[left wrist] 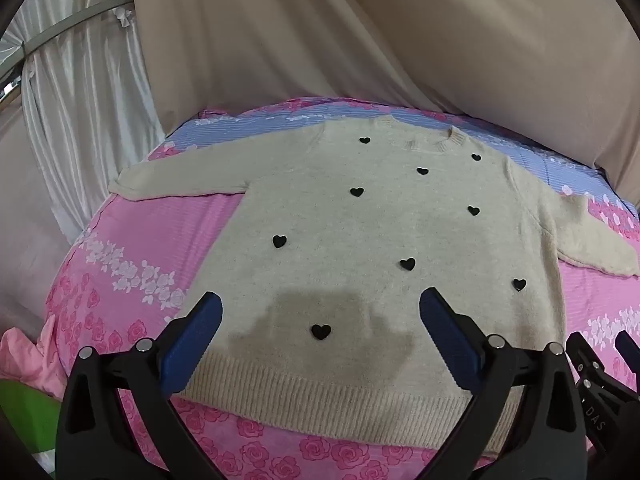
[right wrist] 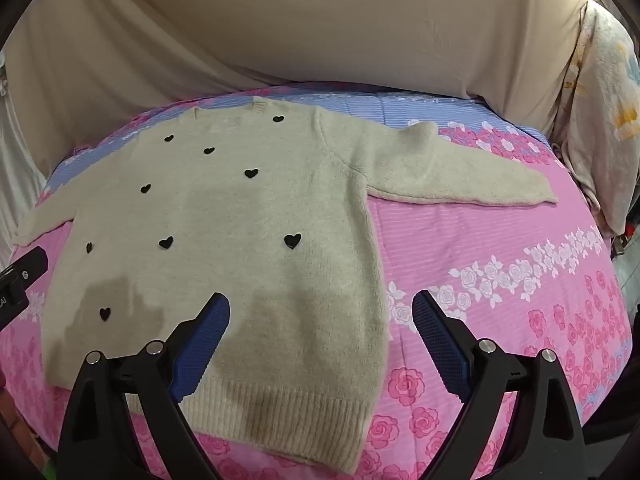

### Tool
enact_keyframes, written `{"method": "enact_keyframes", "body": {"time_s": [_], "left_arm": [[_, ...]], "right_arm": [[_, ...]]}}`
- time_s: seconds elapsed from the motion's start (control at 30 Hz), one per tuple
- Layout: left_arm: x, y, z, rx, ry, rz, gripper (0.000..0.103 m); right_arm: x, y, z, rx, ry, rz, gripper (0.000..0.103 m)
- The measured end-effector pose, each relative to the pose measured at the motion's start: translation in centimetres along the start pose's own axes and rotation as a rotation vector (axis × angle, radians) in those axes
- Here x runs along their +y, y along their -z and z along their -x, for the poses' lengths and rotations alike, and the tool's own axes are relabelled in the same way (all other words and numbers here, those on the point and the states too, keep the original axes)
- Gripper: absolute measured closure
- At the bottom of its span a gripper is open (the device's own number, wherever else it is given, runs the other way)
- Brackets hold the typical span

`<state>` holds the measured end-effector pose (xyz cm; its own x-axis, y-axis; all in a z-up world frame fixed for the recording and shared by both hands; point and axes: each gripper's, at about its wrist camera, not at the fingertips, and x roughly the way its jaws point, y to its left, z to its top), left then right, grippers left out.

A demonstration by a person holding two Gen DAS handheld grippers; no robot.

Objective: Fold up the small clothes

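Observation:
A cream knit sweater (left wrist: 360, 224) with small black hearts lies flat, front up, on the pink rose bedsheet (left wrist: 132, 240), sleeves spread to both sides. It also shows in the right wrist view (right wrist: 248, 216). My left gripper (left wrist: 320, 308) is open and empty, hovering above the sweater's lower hem. My right gripper (right wrist: 320, 308) is open and empty above the sweater's lower right corner, one finger over the knit, the other over the sheet (right wrist: 500, 248). The right sleeve (right wrist: 460, 172) lies stretched out to the right.
Beige drapes (left wrist: 360, 40) hang behind the bed. White curtains (left wrist: 80, 100) hang at the far left. A floral blanket (right wrist: 600, 100) is piled at the right edge. Pink cloth (left wrist: 24, 360) lies at the near left. The right gripper (left wrist: 600, 376) shows at the left view's edge.

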<state>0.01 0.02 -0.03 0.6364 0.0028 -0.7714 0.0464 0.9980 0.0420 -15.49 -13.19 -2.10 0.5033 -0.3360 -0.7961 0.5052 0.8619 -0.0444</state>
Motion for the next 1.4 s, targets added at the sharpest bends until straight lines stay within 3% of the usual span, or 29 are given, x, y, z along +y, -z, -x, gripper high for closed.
{"method": "enact_keyframes", "body": {"time_s": [0.5,1.4], "left_arm": [[-0.6,0.9,-0.1,-0.001,-0.029,-0.05,0.006],[-0.6,1.4,-0.1,0.01,-0.032,-0.06,0.006]], "right_arm": [[1.8,-0.6,0.7,-0.005,-0.052,0.026,0.012],[2.3,-0.2,1.1,-0.01,-0.047,0.051,0.012]]}}
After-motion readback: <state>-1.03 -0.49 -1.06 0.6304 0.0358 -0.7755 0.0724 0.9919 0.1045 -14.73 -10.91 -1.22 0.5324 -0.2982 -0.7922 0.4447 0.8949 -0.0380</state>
